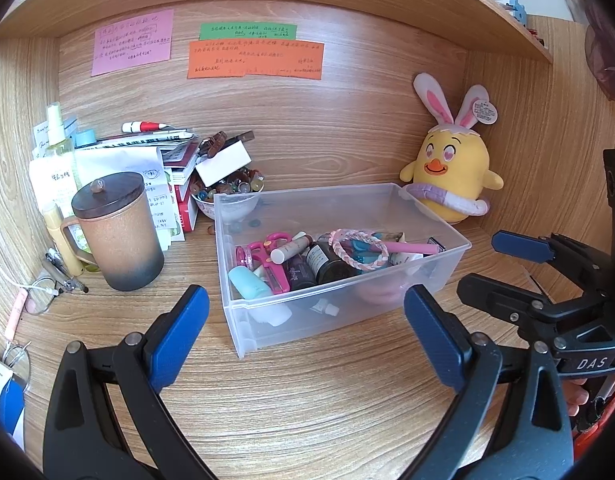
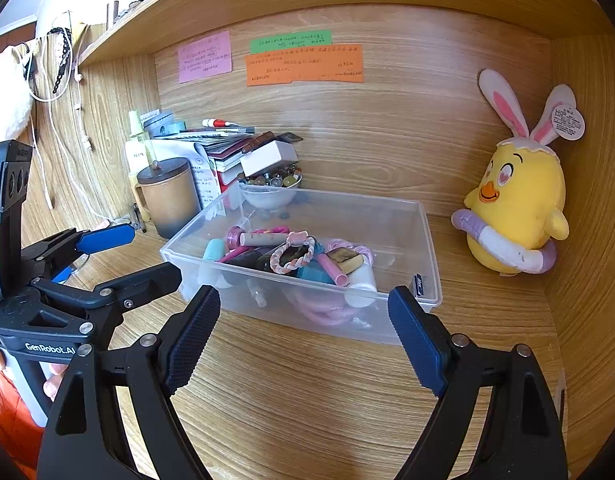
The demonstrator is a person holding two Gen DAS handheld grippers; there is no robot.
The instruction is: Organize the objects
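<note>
A clear plastic bin (image 1: 243, 320) stands on the wooden desk, holding several small items: pink scissors (image 1: 267, 256), a braided bracelet (image 1: 357, 250), dark bottles, a light blue tube (image 1: 249, 284). It also shows in the right wrist view (image 2: 429, 248). My left gripper (image 1: 307, 332) is open and empty, just in front of the bin. My right gripper (image 2: 303, 336) is open and empty, also in front of the bin; it shows at the right of the left wrist view (image 1: 503, 264). The left gripper shows at the left of the right wrist view (image 2: 135, 256).
A brown lidded mug (image 1: 119, 232) stands left of the bin, with stacked books and papers (image 1: 155, 160) and a bowl of beads (image 1: 227, 192) behind. A yellow plush chick (image 1: 453, 172) sits in the back right corner. Sticky notes (image 1: 255, 60) hang on the back wall. A shelf runs overhead.
</note>
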